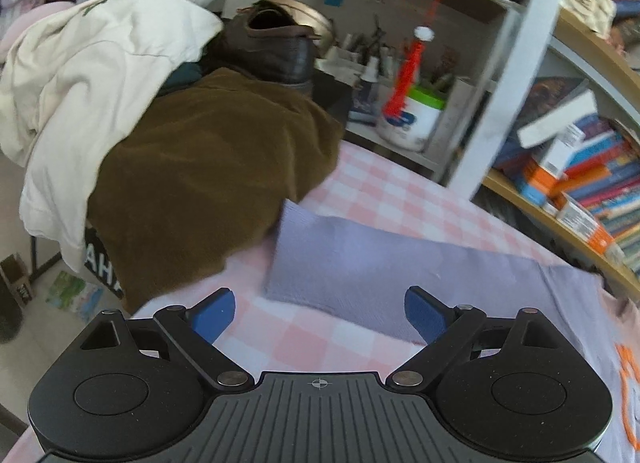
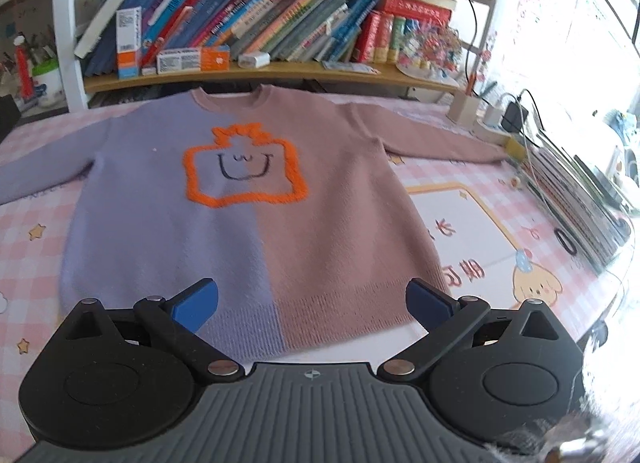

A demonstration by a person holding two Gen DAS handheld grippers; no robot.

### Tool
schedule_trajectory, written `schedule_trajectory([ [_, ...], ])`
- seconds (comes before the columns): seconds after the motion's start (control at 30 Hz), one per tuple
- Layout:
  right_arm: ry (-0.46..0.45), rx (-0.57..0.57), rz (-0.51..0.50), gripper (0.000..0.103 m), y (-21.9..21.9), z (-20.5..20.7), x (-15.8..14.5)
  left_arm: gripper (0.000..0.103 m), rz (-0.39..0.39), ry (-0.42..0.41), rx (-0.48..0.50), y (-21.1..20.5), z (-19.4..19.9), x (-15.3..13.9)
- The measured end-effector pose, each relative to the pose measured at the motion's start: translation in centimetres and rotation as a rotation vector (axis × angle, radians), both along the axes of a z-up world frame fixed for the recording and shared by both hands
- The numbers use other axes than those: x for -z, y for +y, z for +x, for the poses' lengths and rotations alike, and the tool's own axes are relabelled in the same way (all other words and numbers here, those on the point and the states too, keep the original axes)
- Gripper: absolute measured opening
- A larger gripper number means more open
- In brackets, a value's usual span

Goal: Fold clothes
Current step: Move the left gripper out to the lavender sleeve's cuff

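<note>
A half-lilac, half-pink sweater (image 2: 256, 223) with an orange outlined face lies flat, face up, on the pink checked table cover (image 2: 460, 215), sleeves spread to both sides. My right gripper (image 2: 312, 305) is open and empty, just above the sweater's bottom hem at its middle. In the left wrist view the lilac sleeve (image 1: 384, 263) stretches across the cover. My left gripper (image 1: 320, 315) is open and empty, hovering just before the sleeve's cuff end.
A pile of cream and brown garments (image 1: 192, 167) with a dark shoe (image 1: 276, 51) on top stands left of the sleeve. Bookshelves (image 2: 256, 31) run behind the table. Cables and a power strip (image 2: 504, 119) lie at the right edge. A white tub (image 1: 412, 119) stands behind.
</note>
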State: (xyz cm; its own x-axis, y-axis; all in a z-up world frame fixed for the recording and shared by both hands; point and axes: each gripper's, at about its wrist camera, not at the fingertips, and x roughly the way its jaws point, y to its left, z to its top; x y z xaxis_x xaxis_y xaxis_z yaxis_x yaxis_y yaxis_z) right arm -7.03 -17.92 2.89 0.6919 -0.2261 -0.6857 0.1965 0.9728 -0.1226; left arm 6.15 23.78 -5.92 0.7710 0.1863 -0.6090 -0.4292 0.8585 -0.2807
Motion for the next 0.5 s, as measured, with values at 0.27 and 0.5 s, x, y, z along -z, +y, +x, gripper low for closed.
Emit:
schedule_trajectory([
  [0.27, 0.049, 0.043, -0.006, 0.101, -1.0, -0.5, 0.7, 0.086, -0.041, -0.01, -0.063, 1.1, 1.3, 0.7],
  [0.5, 0.082, 0.096, -0.005, 0.101, -2.1, -1.2, 1.2, 0.08, -0.056, -0.031, -0.007, -1.2, 3.4, 0.8],
])
